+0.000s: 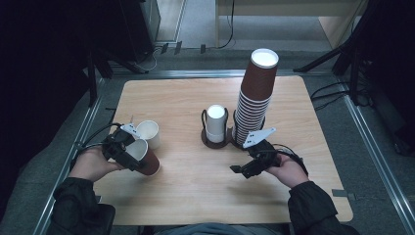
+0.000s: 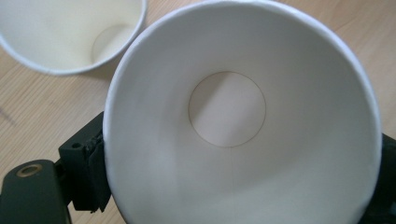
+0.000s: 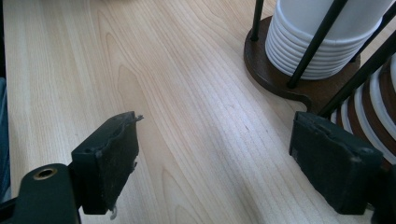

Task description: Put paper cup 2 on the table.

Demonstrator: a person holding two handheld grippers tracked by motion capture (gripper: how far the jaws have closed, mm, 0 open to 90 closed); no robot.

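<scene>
Left gripper clamps one brown cup, tilted near the tabletop's left edge beside one white cup. Right gripper gapes empty. Two holder stacks: white, brown.

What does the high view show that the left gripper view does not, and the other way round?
High view alone: the tall brown stack, the short white stack in its holder, the right gripper with open jaws, and the held cup's brown outside. Left gripper view alone: that cup's white inside with its round bottom, and a pad against its wall. Both: the held cup, the white cup beside it, and the table.
</scene>
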